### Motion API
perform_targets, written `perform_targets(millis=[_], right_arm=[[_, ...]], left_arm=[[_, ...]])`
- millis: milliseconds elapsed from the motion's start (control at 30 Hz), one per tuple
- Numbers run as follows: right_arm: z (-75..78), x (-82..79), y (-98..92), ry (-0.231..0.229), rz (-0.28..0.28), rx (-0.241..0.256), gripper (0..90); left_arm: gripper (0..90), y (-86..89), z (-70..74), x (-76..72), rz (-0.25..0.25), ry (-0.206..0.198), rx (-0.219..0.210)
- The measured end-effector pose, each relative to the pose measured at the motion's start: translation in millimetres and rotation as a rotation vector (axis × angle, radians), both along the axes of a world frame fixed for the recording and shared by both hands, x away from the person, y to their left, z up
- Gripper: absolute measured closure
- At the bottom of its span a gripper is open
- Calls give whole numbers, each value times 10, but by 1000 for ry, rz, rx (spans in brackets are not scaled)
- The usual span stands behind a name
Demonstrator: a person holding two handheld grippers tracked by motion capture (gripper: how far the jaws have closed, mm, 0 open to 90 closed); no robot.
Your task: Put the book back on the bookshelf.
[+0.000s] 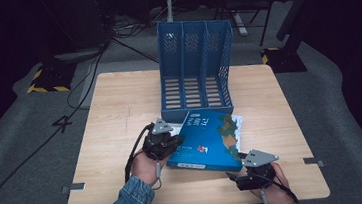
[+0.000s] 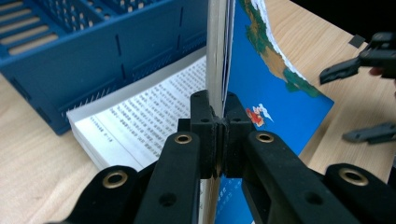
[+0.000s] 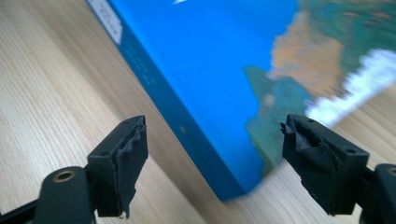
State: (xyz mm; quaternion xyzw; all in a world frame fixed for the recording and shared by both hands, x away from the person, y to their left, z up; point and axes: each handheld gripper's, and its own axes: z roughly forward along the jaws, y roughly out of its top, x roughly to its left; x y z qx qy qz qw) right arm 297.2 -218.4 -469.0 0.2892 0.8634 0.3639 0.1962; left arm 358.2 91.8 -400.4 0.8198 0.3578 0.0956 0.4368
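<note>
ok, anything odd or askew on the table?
Yes: the blue book lies crooked with its cover lifted, pinched by the left tongs, printed pages exposed. Right tongs open by its corner.

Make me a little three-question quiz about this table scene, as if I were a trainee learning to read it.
1. True or false: the left tongs are shut on the blue book's cover.
2. Multiple choice: the right tongs are A) shut on the book, B) open near the book's corner, C) inside the blue file rack.
3. Fill in: the file rack stands on the wooden table, ______ the book as seen from the person's side.

Key: 1 true: the cover is lifted, showing a printed page. 2 B. 3 behind.
</note>
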Motion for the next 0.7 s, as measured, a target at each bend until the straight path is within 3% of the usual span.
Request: perform_targets(millis=[167, 300, 467, 567, 700], right_arm=[[37, 46, 170, -34, 26, -21, 227], [40, 85, 247, -47, 28, -19, 224], [30, 97, 328, -78, 16, -27, 214], [13, 106, 375, -116, 1, -40, 195], [-87, 98, 449, -207, -43, -105, 206]], left_arm=[[866, -86, 121, -3, -12, -17, 19], [866, -138, 194, 14, -14, -23, 5], [866, -224, 261, 5, -18, -41, 19], [866, -260, 285, 14, -18, -36, 13], [865, -290, 279, 30, -29, -38, 16]])
